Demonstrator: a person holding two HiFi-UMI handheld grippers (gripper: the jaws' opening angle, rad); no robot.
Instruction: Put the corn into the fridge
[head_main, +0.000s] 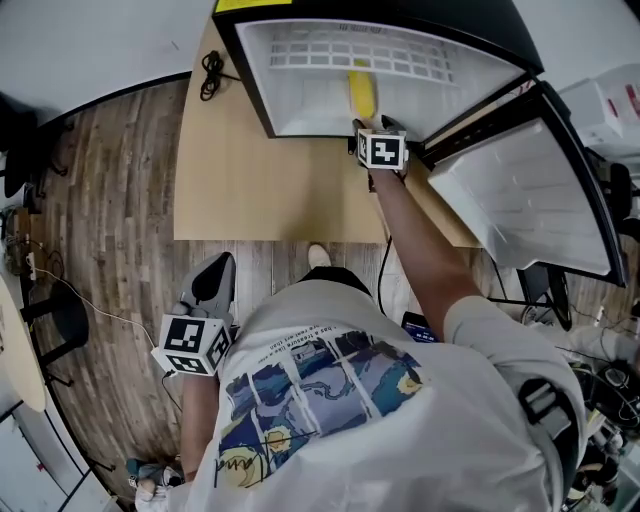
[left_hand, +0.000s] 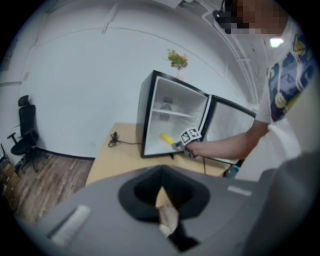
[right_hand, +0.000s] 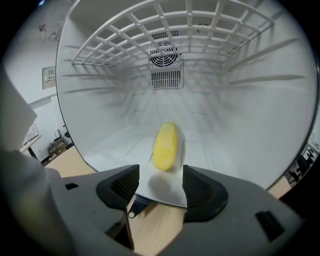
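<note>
The yellow corn (head_main: 361, 92) lies on the white floor of the open fridge (head_main: 300, 118), which stands on a wooden table (head_main: 260, 190). My right gripper (head_main: 360, 127) is at the fridge's front edge, just behind the corn. In the right gripper view the corn (right_hand: 166, 147) lies a little past the tips of my right gripper (right_hand: 160, 182), whose jaws stand apart with nothing between them. My left gripper (head_main: 218, 272) hangs low at the person's left side, over the floor. In the left gripper view my left gripper (left_hand: 165, 215) has its jaws together, and the corn (left_hand: 166, 139) shows far off.
The fridge door (head_main: 520, 190) is swung open to the right. A wire shelf (right_hand: 165, 30) spans the fridge's upper part, with a fan vent (right_hand: 165, 55) on the back wall. A black cable (head_main: 211, 72) lies on the table's far left. An office chair (left_hand: 25, 135) stands at the left.
</note>
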